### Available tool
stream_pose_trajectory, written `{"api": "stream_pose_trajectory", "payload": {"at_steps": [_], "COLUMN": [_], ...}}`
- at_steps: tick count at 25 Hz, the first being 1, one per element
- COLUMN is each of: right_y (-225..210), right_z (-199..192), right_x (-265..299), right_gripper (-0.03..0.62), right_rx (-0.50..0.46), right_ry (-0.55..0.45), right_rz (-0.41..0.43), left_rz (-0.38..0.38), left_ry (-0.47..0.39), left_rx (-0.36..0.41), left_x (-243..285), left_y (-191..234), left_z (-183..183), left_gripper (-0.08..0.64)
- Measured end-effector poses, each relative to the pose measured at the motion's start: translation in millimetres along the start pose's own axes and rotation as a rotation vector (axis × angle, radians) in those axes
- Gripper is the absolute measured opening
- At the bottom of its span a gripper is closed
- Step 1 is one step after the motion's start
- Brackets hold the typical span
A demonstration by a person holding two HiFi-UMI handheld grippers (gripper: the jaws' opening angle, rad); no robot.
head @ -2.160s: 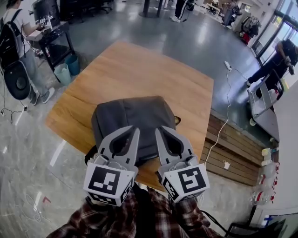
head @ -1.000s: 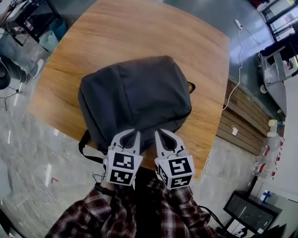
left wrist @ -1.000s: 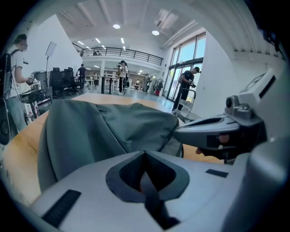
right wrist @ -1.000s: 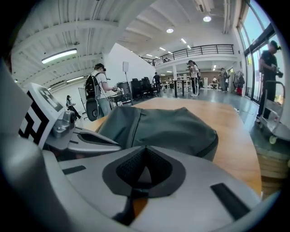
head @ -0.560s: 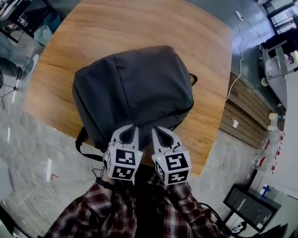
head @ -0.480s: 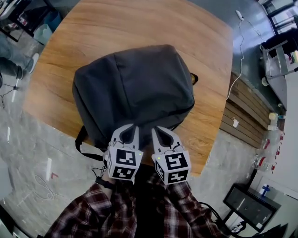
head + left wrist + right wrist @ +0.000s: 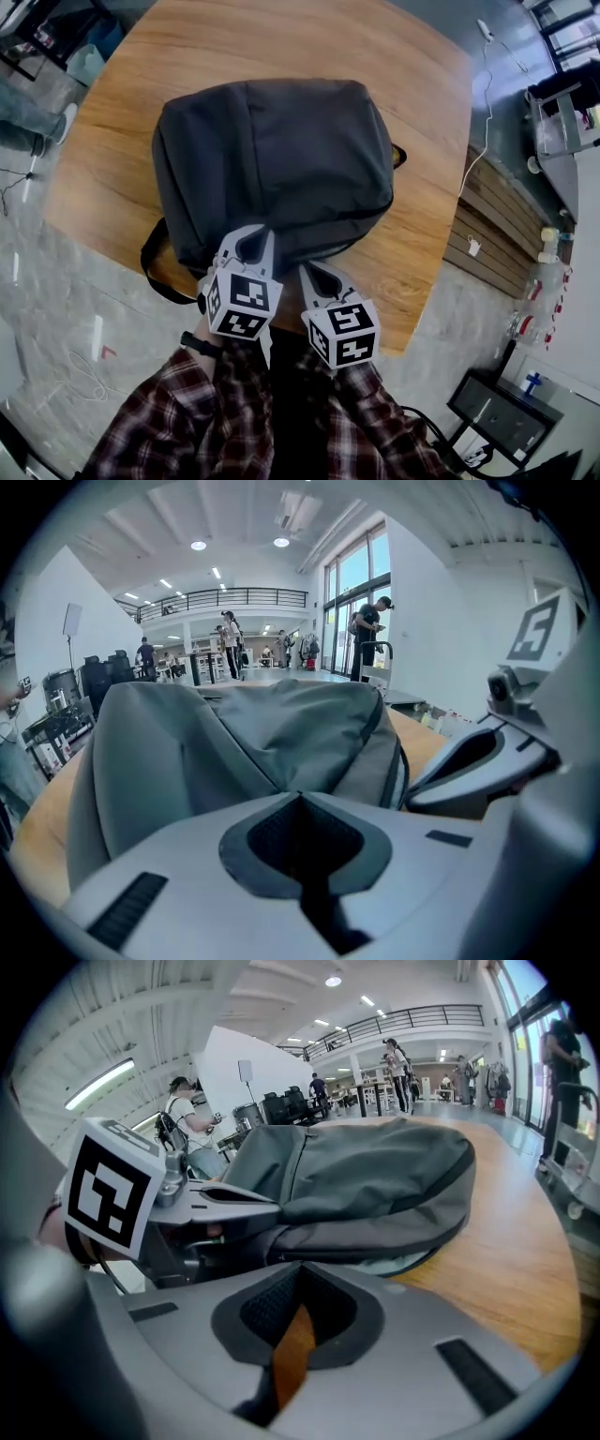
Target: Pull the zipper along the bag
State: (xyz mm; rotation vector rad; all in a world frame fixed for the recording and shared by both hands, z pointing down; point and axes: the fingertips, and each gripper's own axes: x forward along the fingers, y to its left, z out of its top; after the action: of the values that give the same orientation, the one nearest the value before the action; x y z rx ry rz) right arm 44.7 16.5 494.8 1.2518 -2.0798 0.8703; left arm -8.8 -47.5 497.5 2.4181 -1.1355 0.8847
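Note:
A dark grey backpack (image 7: 272, 169) lies flat on the wooden table (image 7: 281, 37), with a dark zipper seam (image 7: 370, 208) running round its right side. No zipper pull shows in any view. My left gripper (image 7: 261, 232) is shut and empty, its tips at the bag's near edge. My right gripper (image 7: 306, 271) is also shut and empty, just short of the bag over the table's front edge. The left gripper view shows the backpack (image 7: 244, 752) filling the space ahead. In the right gripper view the backpack (image 7: 375, 1185) lies ahead and the seam (image 7: 375, 1229) runs along its side.
A strap loop (image 7: 153, 272) hangs off the bag's near left corner over the table edge. A white cable (image 7: 473, 112) and wooden boards (image 7: 487, 253) lie on the floor to the right. A blue bin (image 7: 80, 64) stands at the left. People stand far off.
The backpack now sits higher and nearer in the head view. My left gripper has gone forward to the bag's near edge. Both grippers stay shut.

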Motion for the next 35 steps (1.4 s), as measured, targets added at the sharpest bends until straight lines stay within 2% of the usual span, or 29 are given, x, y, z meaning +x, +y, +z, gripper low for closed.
{"api": "stream_pose_trajectory", "payload": {"at_steps": [6,9,11,18,23,30,32,35], "right_y": [11.9,18.0,21.8,19.8,23.7,22.8,22.7,22.0], "right_z": [-12.1,-13.1,-13.5,-12.5,-9.7,-13.0,-11.8,-11.3], "right_x": [9.0,14.1,18.9,31.5,34.3,40.6,39.3,37.5], "right_gripper": [0.017,0.073,0.082,0.084,0.072,0.057,0.022,0.017], "right_rx": [0.080,0.107,0.107,0.078,0.027,0.111,0.111,0.102], "right_ry": [0.055,0.079,0.104,0.164,0.195,0.221,0.200,0.169], "right_rz": [0.117,0.166,0.188,0.141,0.158,0.230,0.209,0.153], "left_rz": [-0.003,-0.002,-0.002,-0.009,-0.017,-0.016,-0.011,0.009], "left_ry": [-0.009,-0.017,-0.020,-0.039,-0.044,-0.047,-0.056,-0.093], "left_rx": [0.002,0.004,0.004,0.007,0.000,0.002,0.007,0.036], "left_x": [6.9,7.0,7.0,4.4,5.2,5.5,5.0,2.7], "left_y": [3.0,2.7,2.4,0.0,0.7,-0.6,-0.2,-0.4], "left_z": [4.8,4.3,4.3,3.4,2.9,3.1,3.5,3.4], "left_gripper": [0.011,0.011,0.011,0.011,0.011,0.011,0.011,0.011]}}
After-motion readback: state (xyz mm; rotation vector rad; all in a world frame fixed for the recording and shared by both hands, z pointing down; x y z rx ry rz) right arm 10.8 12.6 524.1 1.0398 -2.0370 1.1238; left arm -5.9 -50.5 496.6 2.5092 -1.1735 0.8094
